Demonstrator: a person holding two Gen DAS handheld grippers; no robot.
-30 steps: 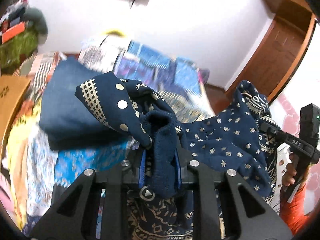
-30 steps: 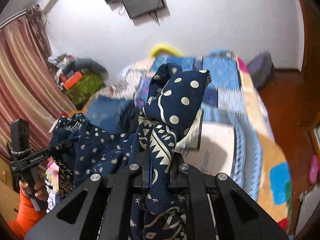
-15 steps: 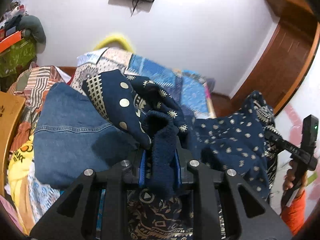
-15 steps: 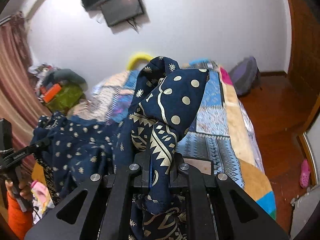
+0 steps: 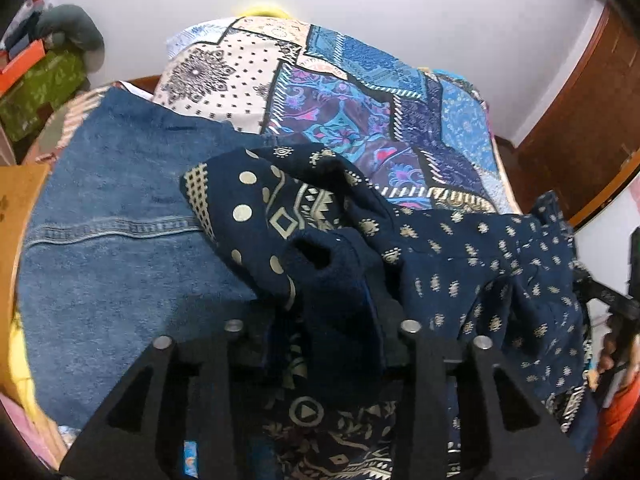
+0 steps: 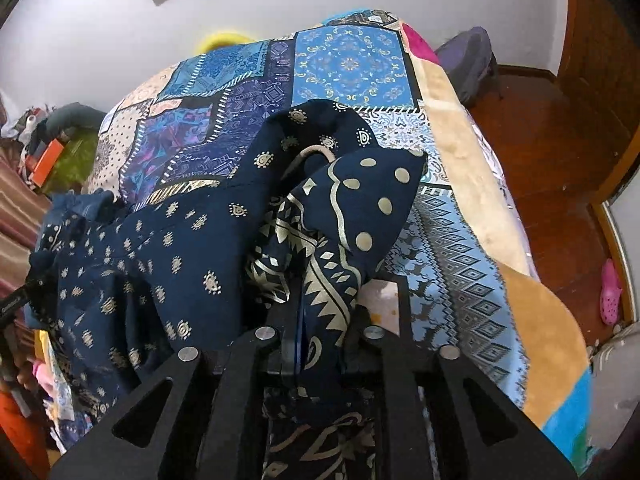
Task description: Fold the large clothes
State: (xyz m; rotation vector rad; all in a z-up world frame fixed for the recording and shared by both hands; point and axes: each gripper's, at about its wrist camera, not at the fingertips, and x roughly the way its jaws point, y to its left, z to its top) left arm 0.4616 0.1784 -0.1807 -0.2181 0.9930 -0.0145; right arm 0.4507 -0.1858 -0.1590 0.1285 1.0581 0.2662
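A navy garment with gold print (image 5: pixel 460 264) hangs stretched between my two grippers above the bed. My left gripper (image 5: pixel 332 312) is shut on one bunched corner of it. My right gripper (image 6: pixel 316 320) is shut on another corner (image 6: pixel 352 216). The cloth sags between them over the patchwork bedspread (image 6: pixel 348 60). The right gripper shows at the right edge of the left wrist view (image 5: pixel 624 304). The fingertips are hidden in the cloth.
A folded denim garment (image 5: pixel 112 220) lies on the bed at the left. A wooden board (image 5: pixel 16 200) stands beside it. A wooden door (image 5: pixel 580 128) and floor with a pink shoe (image 6: pixel 610 292) lie to the right. A backpack (image 6: pixel 468 64) sits by the wall.
Both grippers have tilted downward and moved forward over the bed with the garment. The bedspread and denim now fill the views and the wall screen has left the frame.
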